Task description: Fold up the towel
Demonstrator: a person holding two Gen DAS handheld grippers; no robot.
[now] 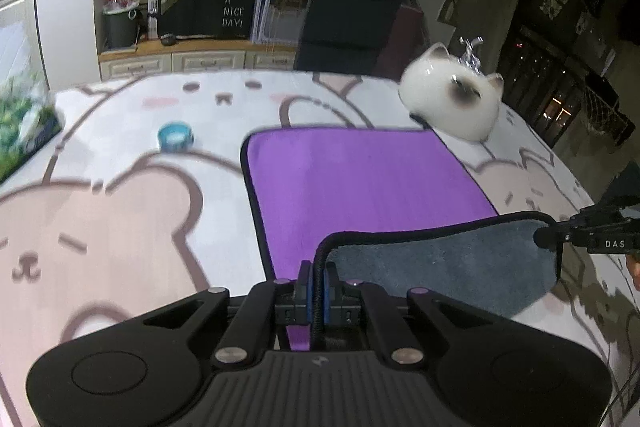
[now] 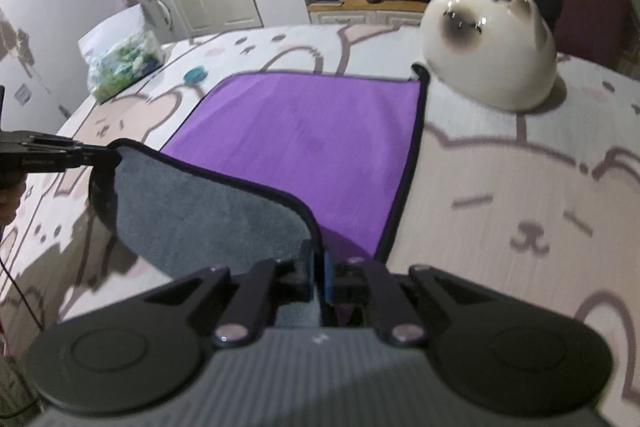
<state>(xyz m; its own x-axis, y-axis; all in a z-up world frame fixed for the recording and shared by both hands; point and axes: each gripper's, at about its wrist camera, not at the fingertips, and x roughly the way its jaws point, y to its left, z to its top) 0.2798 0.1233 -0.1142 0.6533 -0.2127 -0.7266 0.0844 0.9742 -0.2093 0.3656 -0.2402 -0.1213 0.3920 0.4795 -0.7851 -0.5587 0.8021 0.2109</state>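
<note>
A purple towel with a grey underside and black edging lies on the bear-print table cover. Its near edge is lifted and turned over, so the grey side faces up. My left gripper is shut on the near left corner of the towel. My right gripper is shut on the near right corner; it also shows at the right of the left wrist view. In the right wrist view the towel stretches away and the left gripper holds the far end of the lifted edge.
A white ceramic cat stands at the towel's far right corner, seen also in the right wrist view. A small blue round tin lies left of the towel. A bag of green and white items sits at the far left.
</note>
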